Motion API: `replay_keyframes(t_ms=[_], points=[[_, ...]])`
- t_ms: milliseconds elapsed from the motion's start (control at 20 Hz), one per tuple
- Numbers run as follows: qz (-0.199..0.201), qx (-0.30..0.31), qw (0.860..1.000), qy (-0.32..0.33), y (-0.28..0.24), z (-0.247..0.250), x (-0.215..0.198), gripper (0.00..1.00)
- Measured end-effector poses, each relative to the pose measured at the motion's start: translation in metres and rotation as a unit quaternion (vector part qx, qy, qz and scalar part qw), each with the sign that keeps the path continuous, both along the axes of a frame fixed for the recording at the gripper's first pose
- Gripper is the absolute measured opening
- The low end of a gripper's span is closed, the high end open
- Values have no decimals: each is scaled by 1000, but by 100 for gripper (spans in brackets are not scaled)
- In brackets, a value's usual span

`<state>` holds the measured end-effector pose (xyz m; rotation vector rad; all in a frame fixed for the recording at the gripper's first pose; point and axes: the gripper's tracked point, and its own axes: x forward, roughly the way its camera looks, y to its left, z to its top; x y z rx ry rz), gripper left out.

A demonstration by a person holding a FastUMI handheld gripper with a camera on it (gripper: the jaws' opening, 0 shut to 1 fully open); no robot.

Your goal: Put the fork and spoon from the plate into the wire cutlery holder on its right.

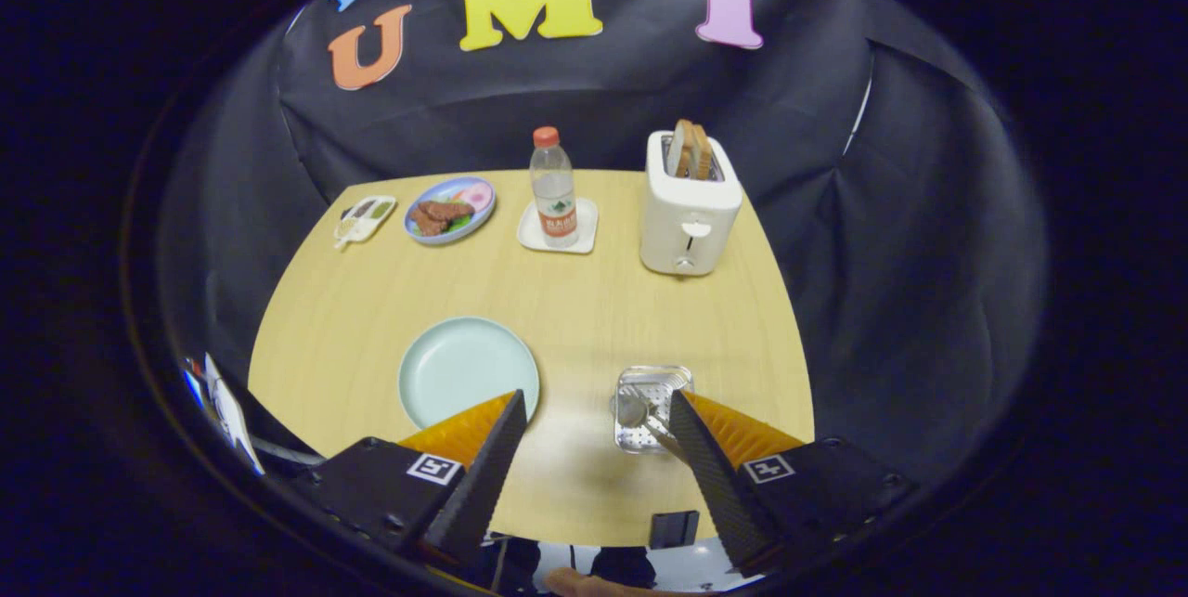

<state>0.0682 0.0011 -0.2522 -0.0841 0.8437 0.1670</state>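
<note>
The gripper (pixel 594 411) is hovering, fingers apart and empty, above the table's near edge; cutlery is resting in the wire cutlery holder (pixel 652 407), which a careless sweep could topple.

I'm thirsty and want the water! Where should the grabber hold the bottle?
Grip the bottle around its straight middle, below the cap, coming level from the near side. It stands upright on a small white tray, with the toaster and food plate set apart, so both flanks are free. The gripper has its jaws open, far short of it, by the wire holder.
</note>
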Motion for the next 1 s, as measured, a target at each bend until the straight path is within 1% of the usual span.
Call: replay_keyframes(t_ms=[100, 200, 500, 700, 850, 900, 1000], points=[[-1, 0, 999, -52, 13, 32, 0, 97], [-4, 9, 995, -99, 26, 64, -2, 96], [-12, 30, 977, -210, 47, 151, -16, 96], [-10, 33, 957, -289, 49, 202, -26, 96], [-18, 33, 934, -356, 47, 237, -39, 96], [-20, 37, 928, -371, 48, 243, -45, 96], [-19, 54, 921, -386, 50, 243, -59, 96]])
